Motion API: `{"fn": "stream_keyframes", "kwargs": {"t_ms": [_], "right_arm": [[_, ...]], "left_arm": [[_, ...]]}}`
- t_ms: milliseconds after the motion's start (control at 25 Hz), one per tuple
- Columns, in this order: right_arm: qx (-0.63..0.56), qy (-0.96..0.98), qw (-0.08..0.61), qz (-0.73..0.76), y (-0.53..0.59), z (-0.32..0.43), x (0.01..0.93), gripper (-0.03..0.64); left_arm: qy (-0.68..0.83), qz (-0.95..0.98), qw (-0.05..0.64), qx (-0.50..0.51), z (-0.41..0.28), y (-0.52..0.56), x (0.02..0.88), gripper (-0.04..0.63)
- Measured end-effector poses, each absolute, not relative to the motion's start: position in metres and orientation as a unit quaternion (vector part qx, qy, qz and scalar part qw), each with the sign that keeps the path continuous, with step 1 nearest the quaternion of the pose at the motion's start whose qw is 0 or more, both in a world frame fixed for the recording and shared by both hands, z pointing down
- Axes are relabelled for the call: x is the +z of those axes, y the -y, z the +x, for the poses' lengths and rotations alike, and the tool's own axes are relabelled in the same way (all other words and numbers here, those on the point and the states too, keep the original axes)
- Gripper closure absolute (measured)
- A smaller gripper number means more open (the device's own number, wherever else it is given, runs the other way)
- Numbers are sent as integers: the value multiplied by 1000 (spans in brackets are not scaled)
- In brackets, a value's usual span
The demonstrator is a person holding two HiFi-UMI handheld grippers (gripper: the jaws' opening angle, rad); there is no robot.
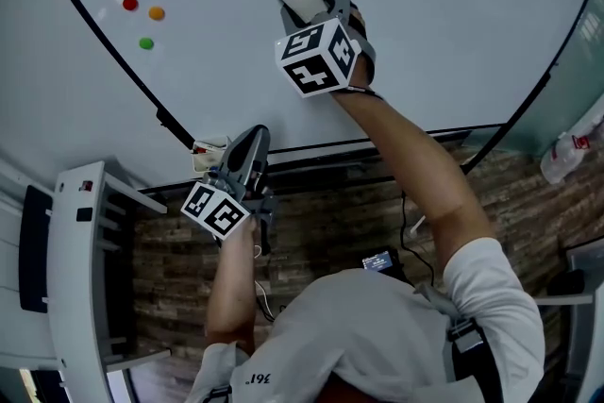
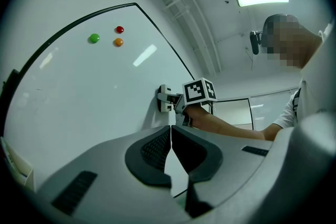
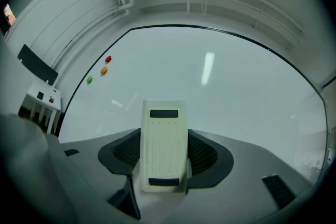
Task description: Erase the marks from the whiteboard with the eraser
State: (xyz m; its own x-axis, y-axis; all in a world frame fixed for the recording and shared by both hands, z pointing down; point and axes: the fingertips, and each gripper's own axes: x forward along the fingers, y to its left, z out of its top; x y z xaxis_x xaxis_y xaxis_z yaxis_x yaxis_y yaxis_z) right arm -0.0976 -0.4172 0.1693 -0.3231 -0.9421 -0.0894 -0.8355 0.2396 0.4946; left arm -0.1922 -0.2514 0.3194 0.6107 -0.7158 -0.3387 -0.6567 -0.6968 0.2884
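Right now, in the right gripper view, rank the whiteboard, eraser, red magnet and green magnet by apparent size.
1. whiteboard
2. eraser, enlarged by its nearness to the camera
3. red magnet and green magnet: these look alike, so they are not ranked

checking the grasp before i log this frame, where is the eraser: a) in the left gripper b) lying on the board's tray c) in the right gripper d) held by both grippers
c: the right gripper has its jaws clamped on the white eraser, while the left gripper has its jaws together with nothing between them.
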Motion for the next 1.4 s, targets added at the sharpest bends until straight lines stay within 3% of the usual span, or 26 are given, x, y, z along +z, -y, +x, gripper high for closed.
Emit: {"fn": "stream_keyframes", "kwargs": {"t_ms": [1400], "right_arm": [[-200, 749, 104, 623, 429, 72, 155, 345]], "left_arm": [[338, 919, 79, -189, -77, 277, 323, 588]]}}
